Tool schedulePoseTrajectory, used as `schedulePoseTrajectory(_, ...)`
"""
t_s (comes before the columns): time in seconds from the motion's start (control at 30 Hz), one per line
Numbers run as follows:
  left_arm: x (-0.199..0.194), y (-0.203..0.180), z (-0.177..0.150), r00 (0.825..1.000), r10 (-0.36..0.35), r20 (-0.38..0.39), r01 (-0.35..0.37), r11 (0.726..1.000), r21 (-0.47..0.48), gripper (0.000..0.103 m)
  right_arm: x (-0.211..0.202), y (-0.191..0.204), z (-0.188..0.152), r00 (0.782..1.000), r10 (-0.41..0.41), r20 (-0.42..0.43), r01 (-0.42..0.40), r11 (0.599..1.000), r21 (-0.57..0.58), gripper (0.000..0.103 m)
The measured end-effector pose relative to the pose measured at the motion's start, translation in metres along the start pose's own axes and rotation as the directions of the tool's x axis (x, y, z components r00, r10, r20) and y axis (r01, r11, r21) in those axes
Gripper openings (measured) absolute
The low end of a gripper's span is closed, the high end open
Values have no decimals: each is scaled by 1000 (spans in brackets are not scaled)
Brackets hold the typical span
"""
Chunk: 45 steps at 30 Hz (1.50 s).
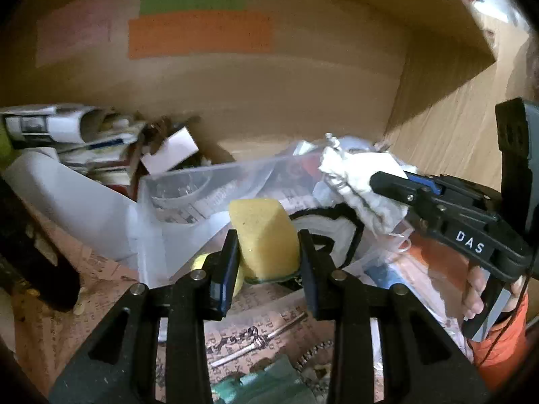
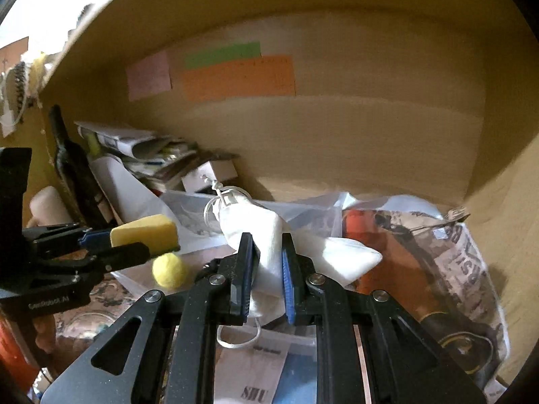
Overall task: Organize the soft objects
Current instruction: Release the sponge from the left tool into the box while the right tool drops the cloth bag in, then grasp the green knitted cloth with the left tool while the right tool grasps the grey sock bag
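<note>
Sponge sits clamped in left claw; right claw pinches white pouch.

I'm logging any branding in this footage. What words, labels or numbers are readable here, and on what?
"DAS": white letters on the right gripper body, left wrist view.
"SHU": partial black print on a white sheet under the right gripper.
Left gripper body: a pale printed line, too blurred to read.
Newsprint wrap: large letters, creased, not legible.
Pink, green and orange notes on the back wall: any writing is too faint to read.
</note>
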State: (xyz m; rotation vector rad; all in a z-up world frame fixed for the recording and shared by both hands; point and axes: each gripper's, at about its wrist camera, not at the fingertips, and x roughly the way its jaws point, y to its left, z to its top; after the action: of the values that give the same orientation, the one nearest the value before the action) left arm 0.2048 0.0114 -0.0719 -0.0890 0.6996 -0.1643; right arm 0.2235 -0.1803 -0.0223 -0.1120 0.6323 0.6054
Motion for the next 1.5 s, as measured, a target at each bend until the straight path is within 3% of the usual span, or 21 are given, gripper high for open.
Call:
schedulePoseTrajectory(0.23, 34, 2, 0, 996, -6, -93, 7, 1000, 5, 34, 34, 1, -9, 995, 11, -97, -12, 1000, -16, 14)
schedulePoseTrajectory(0.37, 37, 0, -1, 995, -2, -100, 3, 1000, 11, 35, 47, 3, -14, 989, 23, -146, -26, 999, -22, 16)
schedulePoseTrajectory(0.47, 31, -1, -2, 996, 3, -89, -1, 1000, 21, 46, 51, 4, -17, 985, 24, -171, -29, 999, -27, 19)
schedulePoseTrajectory(0.57, 23, -3, -1, 998, 11, -63, -9, 1000, 29, 57, 50, 6, -17, 982, 37, -186, -43, 999, -29, 27)
schedulePoseTrajectory(0.67, 14, -5, -1, 999, 13, -43, -12, 999, 36, 58, 44, 8, -15, 984, 32, -174, -39, 999, -38, 37)
schedulePoseTrajectory(0.87, -19, -9, -4, 999, 39, 31, -40, 998, 41, 77, 14, 8, -7, 995, 14, -95, -19, 999, -43, 63)
schedulePoseTrajectory(1.0, -43, -10, -11, 994, 70, 84, -73, 997, 37, 98, -15, 8, -2, 1000, -12, -20, 11, 999, -48, 79)
schedulePoseTrajectory(1.27, -66, -8, -40, 993, 96, 67, -98, 995, 24, 102, -63, 12, -14, 997, -40, 66, 45, 997, -67, 92)
schedulePoseTrajectory(1.5, -65, -2, -72, 993, 121, -14, -121, 993, -1, 102, -74, 7, -46, 999, -48, 19, 48, 999, -25, 93)
